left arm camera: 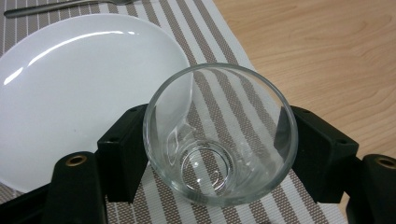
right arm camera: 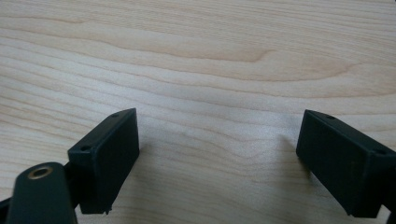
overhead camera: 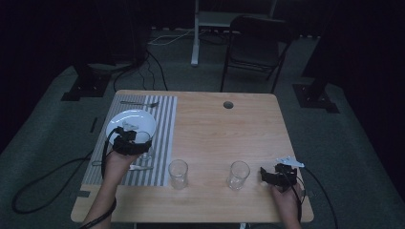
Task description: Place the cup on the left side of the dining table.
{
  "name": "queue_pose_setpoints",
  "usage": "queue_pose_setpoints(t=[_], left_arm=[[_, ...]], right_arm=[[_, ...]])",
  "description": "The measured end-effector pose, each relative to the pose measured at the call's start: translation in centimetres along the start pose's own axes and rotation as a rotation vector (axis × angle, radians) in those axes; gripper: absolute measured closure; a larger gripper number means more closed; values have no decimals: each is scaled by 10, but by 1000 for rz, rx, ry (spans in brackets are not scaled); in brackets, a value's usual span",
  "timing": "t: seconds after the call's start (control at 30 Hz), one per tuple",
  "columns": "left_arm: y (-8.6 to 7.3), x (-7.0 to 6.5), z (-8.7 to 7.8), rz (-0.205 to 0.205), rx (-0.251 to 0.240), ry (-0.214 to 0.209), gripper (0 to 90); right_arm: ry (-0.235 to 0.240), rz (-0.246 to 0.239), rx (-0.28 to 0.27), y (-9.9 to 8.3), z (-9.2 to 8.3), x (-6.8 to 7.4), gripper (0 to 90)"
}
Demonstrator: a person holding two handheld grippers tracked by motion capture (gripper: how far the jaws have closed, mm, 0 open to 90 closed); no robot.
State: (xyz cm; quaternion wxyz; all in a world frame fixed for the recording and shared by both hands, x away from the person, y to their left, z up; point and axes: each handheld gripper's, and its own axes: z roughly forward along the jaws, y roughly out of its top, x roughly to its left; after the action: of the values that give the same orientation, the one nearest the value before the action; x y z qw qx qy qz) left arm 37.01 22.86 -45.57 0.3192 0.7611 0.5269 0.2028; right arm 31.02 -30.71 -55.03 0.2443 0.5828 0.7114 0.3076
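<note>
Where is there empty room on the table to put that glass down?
The widest bare wood lies in the table's middle, between the striped placemat and the right edge, behind the two standing glasses. The gap between those glasses is free too. The placemat is crowded: plate, fork and the left gripper shut on a glass.

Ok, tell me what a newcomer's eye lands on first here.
The clear glass tumbler gripped between the left tool's jaws, over the striped placemat beside the white plate. Next, two more empty glasses standing near the front edge of the wooden table, with the right tool open over bare wood.
</note>
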Motion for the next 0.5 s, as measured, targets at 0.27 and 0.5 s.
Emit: queue_pose_setpoints(t=[0.27,0.5], left_arm=[[-4,2,-1,-32,-27,-4,175],[-8,-2,1,9,-10,31,99]], right_arm=[[0,0,0,0,0,0,128],[0,0,0,0,0,0,128]])
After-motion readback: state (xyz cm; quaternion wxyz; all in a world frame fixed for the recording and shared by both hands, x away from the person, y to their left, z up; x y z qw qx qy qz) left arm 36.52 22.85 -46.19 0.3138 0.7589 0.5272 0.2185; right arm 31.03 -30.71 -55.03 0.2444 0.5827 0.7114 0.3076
